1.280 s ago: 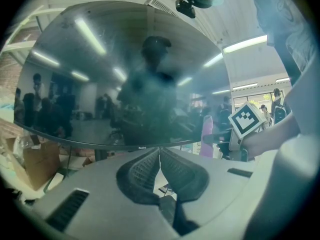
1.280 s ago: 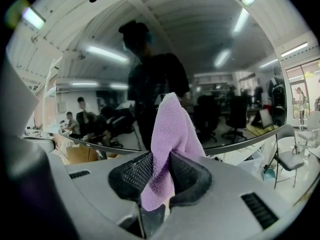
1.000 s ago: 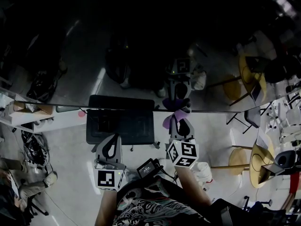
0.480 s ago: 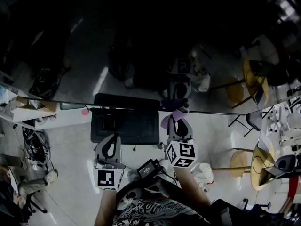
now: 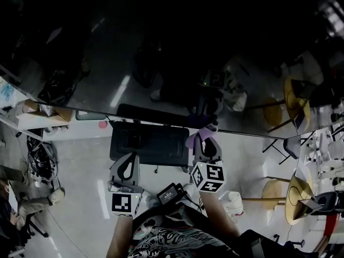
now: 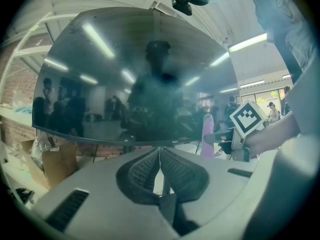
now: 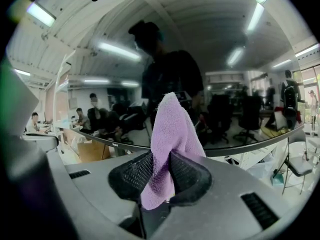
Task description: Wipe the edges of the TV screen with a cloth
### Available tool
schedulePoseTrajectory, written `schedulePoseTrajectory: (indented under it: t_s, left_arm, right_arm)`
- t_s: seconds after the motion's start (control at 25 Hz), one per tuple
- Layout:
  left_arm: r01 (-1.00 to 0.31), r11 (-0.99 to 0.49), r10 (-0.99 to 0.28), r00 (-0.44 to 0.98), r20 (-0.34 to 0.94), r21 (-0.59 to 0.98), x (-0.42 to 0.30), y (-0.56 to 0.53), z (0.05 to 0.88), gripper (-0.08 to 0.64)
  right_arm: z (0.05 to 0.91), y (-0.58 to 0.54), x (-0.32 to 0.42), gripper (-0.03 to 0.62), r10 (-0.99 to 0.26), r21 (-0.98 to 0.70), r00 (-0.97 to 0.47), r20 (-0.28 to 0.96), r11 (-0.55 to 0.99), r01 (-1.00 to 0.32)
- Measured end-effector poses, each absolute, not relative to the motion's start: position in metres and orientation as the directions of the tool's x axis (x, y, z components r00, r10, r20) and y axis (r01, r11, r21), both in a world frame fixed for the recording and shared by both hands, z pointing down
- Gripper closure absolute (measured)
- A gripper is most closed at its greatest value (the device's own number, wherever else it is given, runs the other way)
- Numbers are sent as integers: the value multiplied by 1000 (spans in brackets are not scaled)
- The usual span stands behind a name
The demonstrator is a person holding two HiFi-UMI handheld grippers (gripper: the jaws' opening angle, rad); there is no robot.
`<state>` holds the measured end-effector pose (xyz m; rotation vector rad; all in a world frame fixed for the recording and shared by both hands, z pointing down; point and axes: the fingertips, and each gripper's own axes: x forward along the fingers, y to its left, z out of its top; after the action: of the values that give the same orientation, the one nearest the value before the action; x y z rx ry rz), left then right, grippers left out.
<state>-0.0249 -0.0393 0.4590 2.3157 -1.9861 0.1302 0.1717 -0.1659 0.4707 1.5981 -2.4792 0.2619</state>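
Observation:
The TV screen (image 5: 161,47) is a big dark reflective panel across the top of the head view; its lower edge (image 5: 252,134) runs slantwise. My right gripper (image 5: 203,138) is shut on a purple cloth (image 5: 193,138), which sits at that lower edge. In the right gripper view the cloth (image 7: 170,134) stands up between the jaws of the right gripper (image 7: 159,171), against the TV screen (image 7: 210,59). My left gripper (image 5: 127,164) hangs below the edge, shut with nothing in it. The left gripper view shows the left gripper (image 6: 160,156) shut, the TV screen (image 6: 125,74) and the cloth (image 6: 207,134).
A black rectangular stand base (image 5: 150,143) lies on the floor under the screen. Round wooden tables (image 5: 298,200) stand at the right, white shelves (image 5: 32,123) at the left. A cardboard box (image 6: 55,164) sits below the screen's left side. A person's shoe (image 5: 54,196) shows at far left.
The head view has tilted, so the screen fills more of the picture. My right gripper keeps the cloth at the lower edge and sits slightly nearer the black base. The left gripper has stayed put.

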Motion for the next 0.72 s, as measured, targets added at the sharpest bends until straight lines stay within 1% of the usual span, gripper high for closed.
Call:
schedulePoseTrajectory:
  t_s: [0.16, 0.32, 0.36, 0.52, 0.72]
  left_arm:
    - [-989, -146, -982, 146, 119, 12, -34, -35, 457, 541]
    - [-990, -120, -992, 123, 41, 73, -54, -36, 447, 541]
    - [-990, -117, -992, 121, 39, 75, -58, -35, 447, 541]
    - [-992, -121, -981, 124, 152, 28, -65, -25, 463, 541]
    - [-996, -85, -982, 83, 171, -4, -72, -29, 456, 541]
  right_arm:
    - [470, -165, 171, 483, -882, -41, -397, 255, 400, -915]
    - [473, -167, 161, 483, -887, -26, -380, 263, 387, -922]
    - [473, -168, 159, 483, -889, -23, -375, 265, 383, -924]
    - [472, -171, 168, 483, -895, -27, -354, 269, 361, -932]
    - [466, -172, 185, 483, -902, -40, -347, 257, 349, -936]
